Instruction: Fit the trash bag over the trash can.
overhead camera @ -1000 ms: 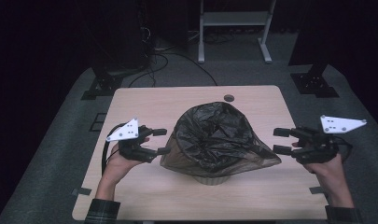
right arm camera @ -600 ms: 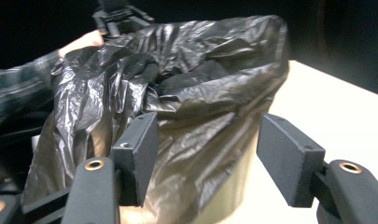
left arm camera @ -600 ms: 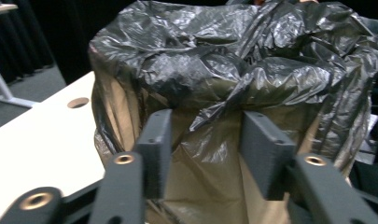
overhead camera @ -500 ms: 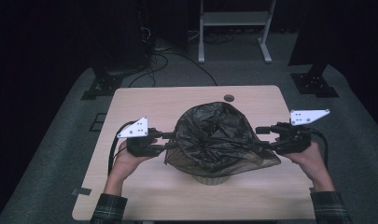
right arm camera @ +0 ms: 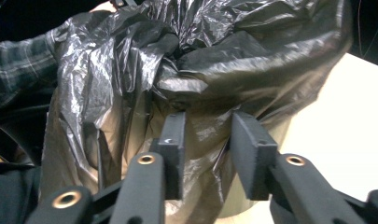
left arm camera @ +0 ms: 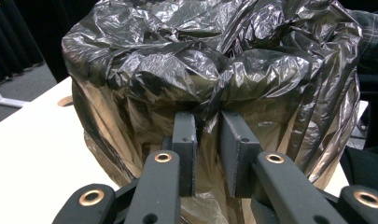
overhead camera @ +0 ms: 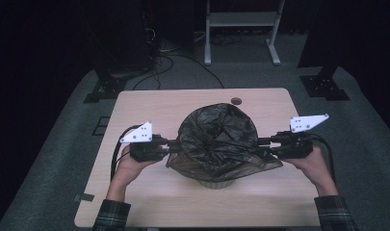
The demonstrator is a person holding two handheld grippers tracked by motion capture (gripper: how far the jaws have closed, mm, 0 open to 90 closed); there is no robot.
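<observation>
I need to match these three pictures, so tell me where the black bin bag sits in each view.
High view: the black bin bag sits mid-table, draped over a small bin, between the two tongs.
Left gripper view: the bag covers the upper and middle picture, a fold pinched between the jaws.
Right gripper view: the bag spans the top and centre, ahead of the jaws.
Shared landmark: the pale wooden table.

From my remote station the high view is dim and soft; the surface (overhead camera: pixel 149 106) is the one lit area, the room beyond near black. Overhead light puts glare on the bag (left arm camera: pixel 210 60) wrinkles. Right tool view is slightly blurred, its edges dark.
</observation>
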